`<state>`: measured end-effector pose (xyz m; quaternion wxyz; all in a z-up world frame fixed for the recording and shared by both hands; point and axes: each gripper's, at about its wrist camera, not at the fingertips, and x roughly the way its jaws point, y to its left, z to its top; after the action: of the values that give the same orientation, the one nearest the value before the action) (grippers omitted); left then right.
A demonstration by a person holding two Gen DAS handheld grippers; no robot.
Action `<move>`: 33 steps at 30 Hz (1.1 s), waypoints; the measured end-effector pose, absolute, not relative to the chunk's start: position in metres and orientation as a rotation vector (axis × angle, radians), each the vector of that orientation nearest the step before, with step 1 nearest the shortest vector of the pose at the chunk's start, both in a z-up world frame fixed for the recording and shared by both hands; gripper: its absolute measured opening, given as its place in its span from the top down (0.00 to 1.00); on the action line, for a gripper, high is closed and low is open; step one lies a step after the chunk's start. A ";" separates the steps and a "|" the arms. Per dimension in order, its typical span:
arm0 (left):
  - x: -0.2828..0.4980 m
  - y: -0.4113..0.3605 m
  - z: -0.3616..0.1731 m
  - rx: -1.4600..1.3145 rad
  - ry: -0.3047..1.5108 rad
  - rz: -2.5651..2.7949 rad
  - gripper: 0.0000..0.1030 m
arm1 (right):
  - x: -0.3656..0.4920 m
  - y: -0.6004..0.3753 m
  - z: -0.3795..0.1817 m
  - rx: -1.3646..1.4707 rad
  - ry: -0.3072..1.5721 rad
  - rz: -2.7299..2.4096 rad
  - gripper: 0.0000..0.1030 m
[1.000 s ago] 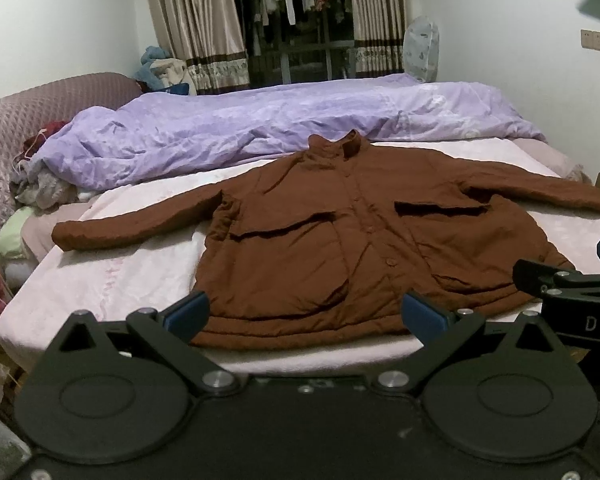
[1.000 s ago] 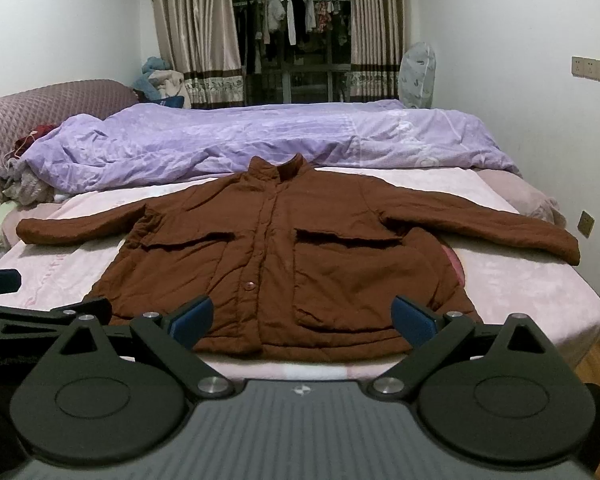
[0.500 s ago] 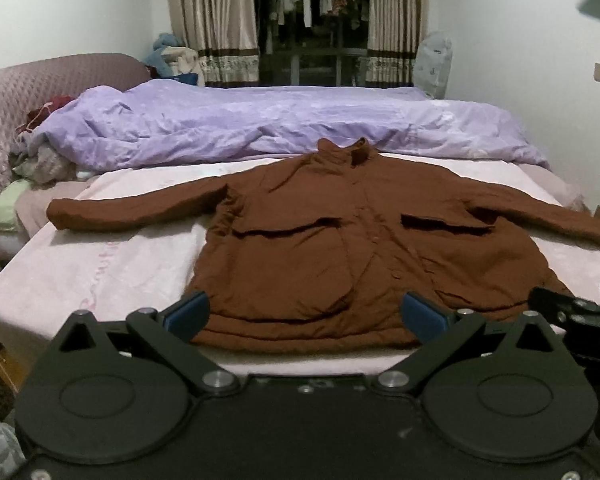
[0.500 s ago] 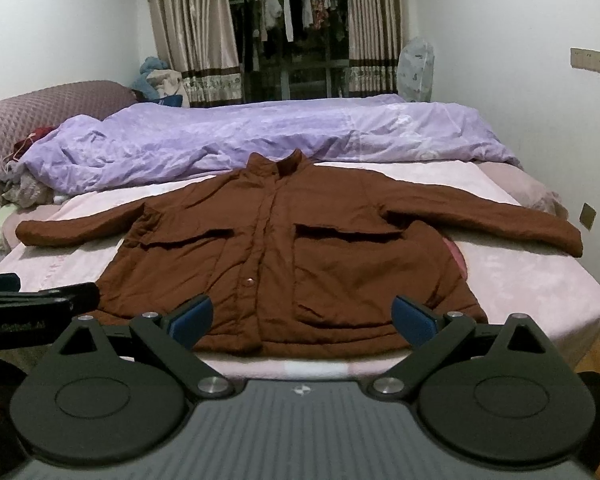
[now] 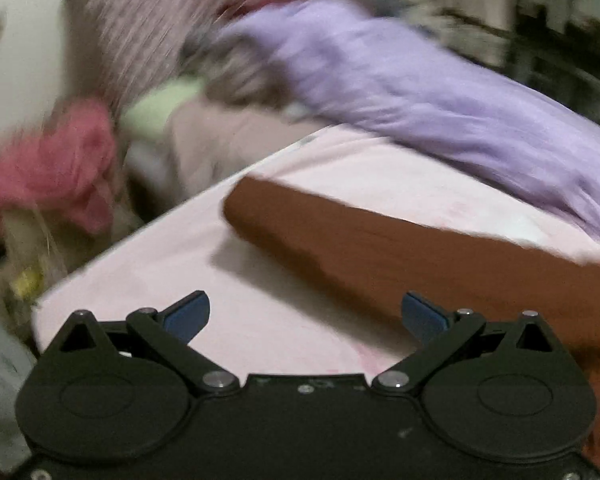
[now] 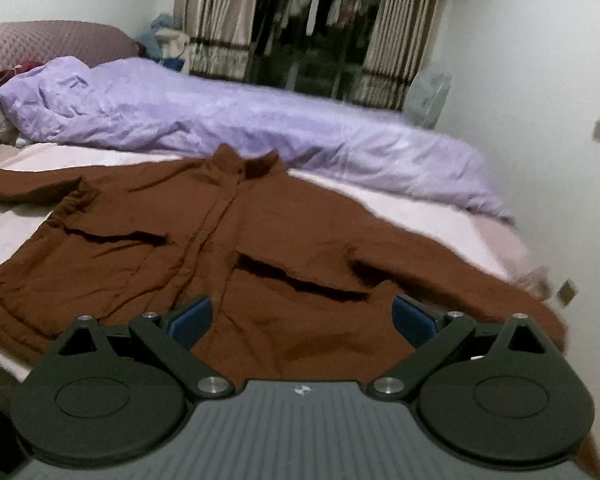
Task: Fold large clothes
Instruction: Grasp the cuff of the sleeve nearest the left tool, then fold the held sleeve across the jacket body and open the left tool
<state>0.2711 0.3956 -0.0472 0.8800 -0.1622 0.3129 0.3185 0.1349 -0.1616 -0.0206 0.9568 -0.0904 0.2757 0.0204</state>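
Observation:
A brown padded jacket (image 6: 228, 248) lies face up on the pink bed sheet (image 6: 12, 224), sleeves spread out to both sides. My right gripper (image 6: 302, 316) is open and empty, hovering over the jacket's lower right front near its pocket. My left gripper (image 5: 306, 314) is open and empty above the sheet, just short of the jacket's left sleeve (image 5: 380, 248), whose cuff end lies ahead and slightly left. The left wrist view is blurred.
A purple duvet (image 6: 228, 120) lies bunched along the far side of the bed. Pink, green and grey clothes (image 5: 72, 160) are piled past the bed's left edge by the headboard (image 5: 148, 40). A wall (image 6: 540, 80) stands close on the right.
My left gripper has swung left and forward toward the jacket's left sleeve. My right gripper has moved forward over the jacket's lower right part and tilted. Both stay open.

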 end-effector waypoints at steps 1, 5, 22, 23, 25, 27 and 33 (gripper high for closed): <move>0.280 0.422 -0.057 -0.420 0.658 0.699 0.00 | 0.148 -0.165 -0.025 -0.166 0.581 0.048 0.00; 0.307 0.482 -0.096 -0.598 0.697 0.763 0.00 | 0.191 -0.175 -0.037 -0.130 0.653 0.033 0.00; 0.365 0.488 -0.115 -0.592 0.722 0.665 0.79 | 0.293 -0.215 -0.058 -0.166 0.770 0.001 0.00; 0.366 0.484 -0.111 -0.581 0.727 0.681 0.80 | 0.296 -0.221 -0.057 -0.159 0.774 -0.005 0.00; 0.368 0.473 -0.100 -0.542 0.710 0.691 0.89 | 0.302 -0.236 -0.053 -0.142 0.788 -0.034 0.00; 0.373 0.448 -0.081 -0.430 0.681 0.689 0.90 | 0.307 -0.251 -0.049 -0.144 0.781 -0.063 0.00; 0.394 0.314 -0.009 -0.217 0.565 0.526 0.90 | 0.314 -0.288 -0.052 -0.150 0.728 -0.193 0.00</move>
<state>0.3938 0.3144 -0.0087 0.9206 -0.1058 0.2751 0.2560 0.3144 -0.2882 -0.0520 0.9273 -0.0730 0.3550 -0.0941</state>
